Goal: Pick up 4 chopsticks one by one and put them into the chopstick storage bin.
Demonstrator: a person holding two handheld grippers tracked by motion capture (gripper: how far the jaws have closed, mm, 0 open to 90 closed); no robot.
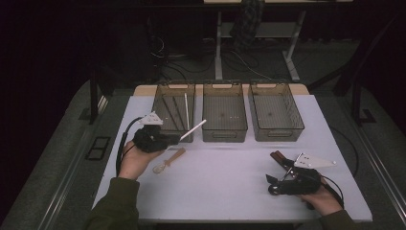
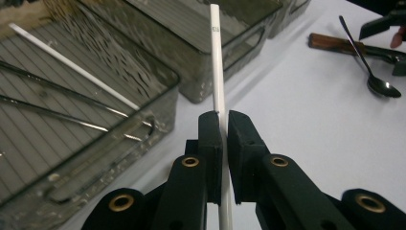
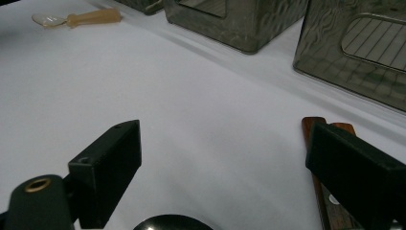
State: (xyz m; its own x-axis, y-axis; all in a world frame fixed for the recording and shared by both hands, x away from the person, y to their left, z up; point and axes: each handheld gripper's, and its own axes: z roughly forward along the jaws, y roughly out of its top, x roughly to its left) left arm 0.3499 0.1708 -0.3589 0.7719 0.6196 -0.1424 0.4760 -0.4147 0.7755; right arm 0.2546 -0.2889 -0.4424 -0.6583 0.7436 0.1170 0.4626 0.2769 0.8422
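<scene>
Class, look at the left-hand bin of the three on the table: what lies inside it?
Inside the left bin lie one white chopstick and several thin dark sticks on its ribbed floor. The near wall blurs their lower ends, so the exact count stays unclear.

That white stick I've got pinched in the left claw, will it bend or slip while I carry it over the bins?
The white stick probably stays stiff: it juts straight out of the left claw with no visible sag. It looks thin and light, so weight should not pull it loose. Its smooth round shaft, pinched near one end, might pivot or slide if it bumps the left bin, so I'd move gently.
</scene>
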